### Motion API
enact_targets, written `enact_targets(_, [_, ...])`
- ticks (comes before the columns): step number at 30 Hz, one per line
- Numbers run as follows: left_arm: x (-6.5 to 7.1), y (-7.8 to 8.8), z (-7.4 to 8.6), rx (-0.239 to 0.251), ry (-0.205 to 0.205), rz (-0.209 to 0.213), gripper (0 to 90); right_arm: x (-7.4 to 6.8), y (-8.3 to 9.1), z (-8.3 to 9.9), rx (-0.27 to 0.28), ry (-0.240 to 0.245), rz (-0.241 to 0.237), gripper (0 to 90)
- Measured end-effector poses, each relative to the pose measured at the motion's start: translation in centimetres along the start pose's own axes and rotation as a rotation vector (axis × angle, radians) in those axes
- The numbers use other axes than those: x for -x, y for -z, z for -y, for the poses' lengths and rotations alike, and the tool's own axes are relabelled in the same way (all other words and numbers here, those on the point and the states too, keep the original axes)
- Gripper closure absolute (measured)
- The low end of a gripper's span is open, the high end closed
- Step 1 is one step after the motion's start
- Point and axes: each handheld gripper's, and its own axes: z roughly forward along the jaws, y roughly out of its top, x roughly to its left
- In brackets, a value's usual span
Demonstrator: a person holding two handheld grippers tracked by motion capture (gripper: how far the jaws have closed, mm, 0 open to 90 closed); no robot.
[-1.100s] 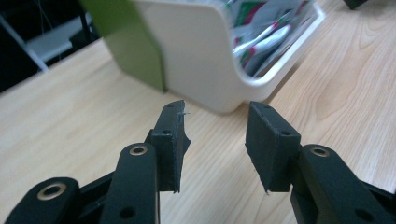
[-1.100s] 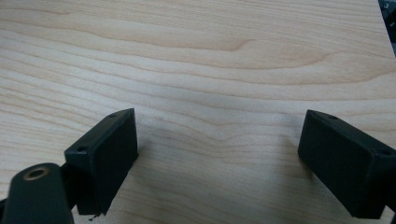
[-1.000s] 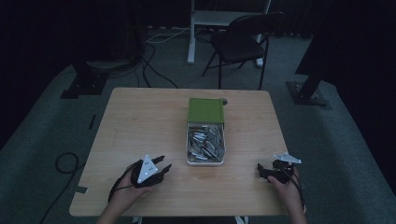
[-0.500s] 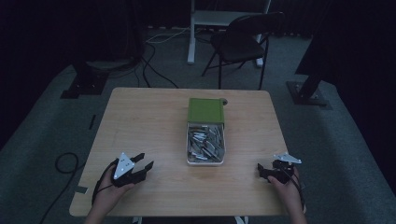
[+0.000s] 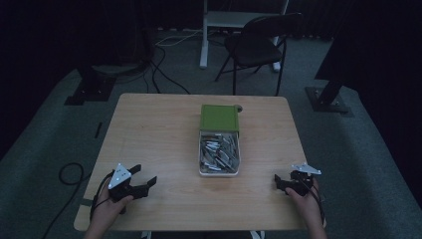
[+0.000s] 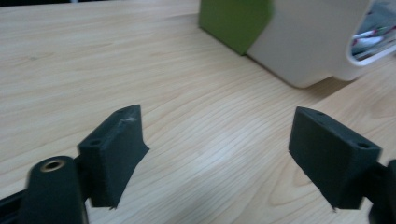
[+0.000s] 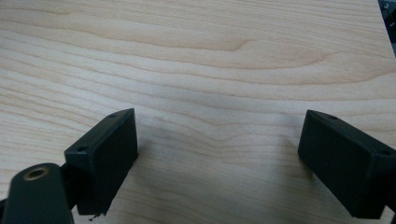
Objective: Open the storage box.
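At the lower left of the high view the left tool (image 5: 142,180) rests low over the tabletop (image 5: 159,134), held in a hand (image 5: 107,209); its jaws have just been opening and now stand wide apart with nothing but bare wood between them, as the left gripper view confirms. From that tool's own camera the bin sits at the upper right of the frame, well apart from the jaws. In the middle of the high view lies that white bin (image 5: 219,172), a narrow open box heaped with small metal parts (image 5: 219,152), silvery and jumbled, too small to name more exactly; a green lid or block (image 5: 219,117) covers its far end. The parts look light, stiff and slick, likely to slide against one another, so a single piece is best pinched across its thin middle from above. The bin itself seems rigid plastic and moderately weighted by its load; its rim or a side wall would give the surest hold. At the lower right the right tool (image 5: 276,183) sits on the tabletop, jaws equally wide and empty, aimed toward the bin.
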Motion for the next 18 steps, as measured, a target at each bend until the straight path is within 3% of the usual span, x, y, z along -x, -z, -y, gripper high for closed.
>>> enact_targets(2, [-0.3,0.2,0.2,-0.007,-0.027,-0.033,17.2,0.0,0.0,0.0,0.000,0.000,0.000,11.5])
enact_targets(6, [-0.9,0.4,0.5,-0.025,-0.006,-0.096,9.9,0.0,0.0,0.0,0.000,0.000,0.000,11.5])
enact_targets(11, [-2.1,0.9,0.8,-0.037,0.081,-0.174,9.8,0.0,0.0,0.0,0.000,0.000,0.000,11.5])
enact_targets(18, [-3.1,1.4,1.2,-0.088,0.137,-0.285,9.8,0.0,0.0,0.0,-0.001,0.000,0.000,11.5])
